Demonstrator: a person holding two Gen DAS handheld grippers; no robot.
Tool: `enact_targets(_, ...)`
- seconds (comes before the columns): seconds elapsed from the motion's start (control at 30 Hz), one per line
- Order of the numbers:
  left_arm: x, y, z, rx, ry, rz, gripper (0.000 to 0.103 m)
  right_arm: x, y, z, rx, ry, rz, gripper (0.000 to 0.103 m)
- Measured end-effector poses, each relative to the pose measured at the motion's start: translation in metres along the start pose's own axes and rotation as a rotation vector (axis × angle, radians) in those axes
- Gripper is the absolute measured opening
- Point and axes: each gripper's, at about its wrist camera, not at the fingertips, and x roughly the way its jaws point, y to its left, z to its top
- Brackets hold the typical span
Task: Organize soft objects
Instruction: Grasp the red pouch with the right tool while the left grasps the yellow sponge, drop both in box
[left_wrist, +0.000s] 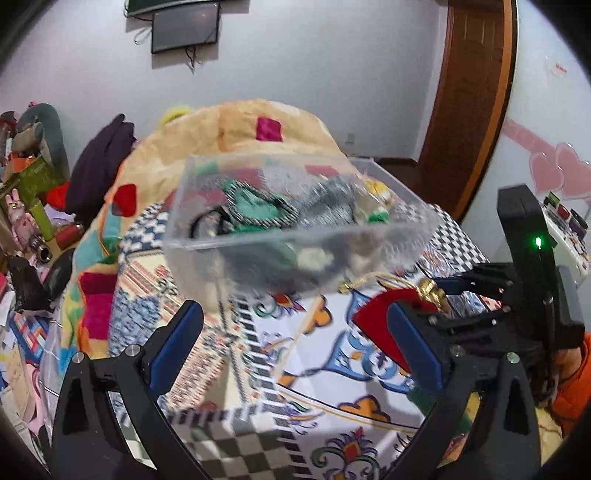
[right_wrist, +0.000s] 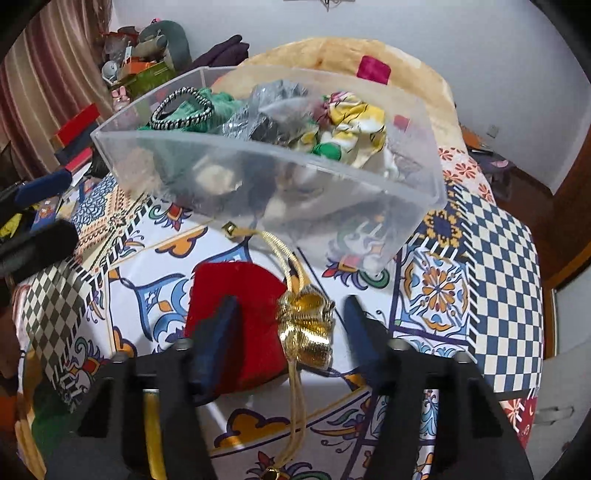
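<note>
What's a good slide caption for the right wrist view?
Open right gripper straddling a red drawstring pouch before the clear bin of fabrics.

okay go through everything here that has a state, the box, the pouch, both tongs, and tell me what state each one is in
Clear plastic box: open, no lid, holding soft items.
Red pouch: lying on the patterned cloth, gold top gathered.
Gold cord: loose, trailing toward the box.
Right tongs: open, straddling the pouch.
Left tongs: open, empty.

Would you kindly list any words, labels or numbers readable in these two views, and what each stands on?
No text can be read in either view.
Green box: any print on it is too blurred to read.
Clear bin: no label shows.
Red pouch: no lettering shows.
</note>
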Motion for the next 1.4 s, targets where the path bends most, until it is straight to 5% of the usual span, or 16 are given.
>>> enact_targets(0.17,0.004,-0.016,-0.007,0.004,0.028,-0.043,0.101,-0.017,-0.003,-0.009,0.005,-0.05,-0.033,0.023)
enact_targets(0.7,0.02,-0.072,-0.034,-0.008,0.181,-0.113,0.101,-0.094,-0.043,-0.035,0.13,-0.214,-0.075,0.022)
enact_targets(0.77,0.022,-0.08,-0.039,0.01,0.198,-0.12,0.096,-0.097,-0.044,-0.036,0.139,-0.222,-0.069,0.022)
enact_targets(0.83,0.026,-0.089,-0.043,0.042,0.223,-0.126,0.075,-0.098,-0.044,-0.036,0.143,-0.228,-0.059,0.022)
enact_targets(1.0,0.028,-0.093,-0.047,0.047,0.244,-0.154,0.046,-0.102,-0.037,-0.038,0.125,-0.243,-0.047,0.022)
enact_targets(1.4,0.001,-0.061,-0.007,0.011,0.095,-0.116,0.039,-0.107,-0.024,-0.016,0.088,-0.293,-0.058,0.022)
